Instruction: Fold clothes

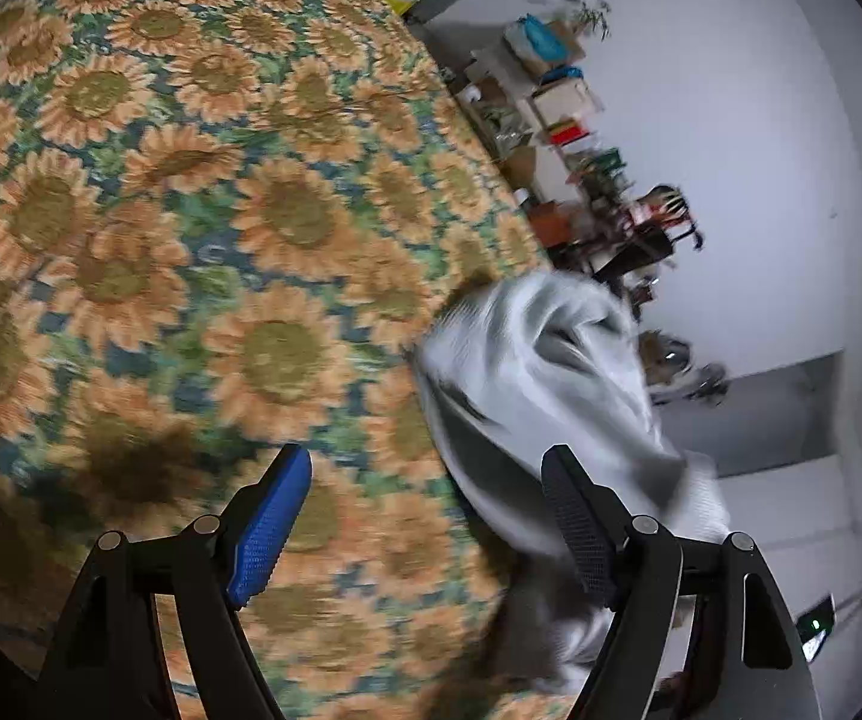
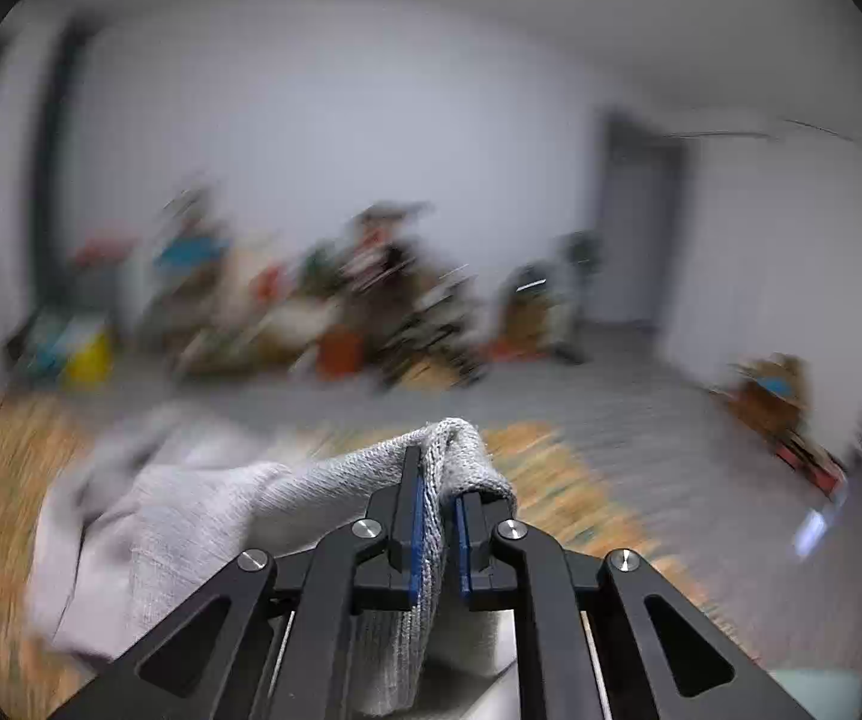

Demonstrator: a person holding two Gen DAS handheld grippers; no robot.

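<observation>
Two tongs, R tongs (image 2: 438,480) pinching grey knit (image 2: 203,516), L tongs (image 1: 425,474) wide apart

Sunflower-print cover (image 1: 191,210), cluttered shelves (image 1: 550,102), white wall (image 1: 730,120)

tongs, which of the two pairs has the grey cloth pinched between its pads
The right tongs: their pads are shut on a fold of the grey cloth. The left tongs are wide open, gripping nothing.

No lettering, label, brand mark, number or sign can be read in either wrist view. The distant shelves of boxes and clutter (image 1: 556,102) against the white wall are too small and blurred for any print to be made out; the right view is smeared throughout.
</observation>
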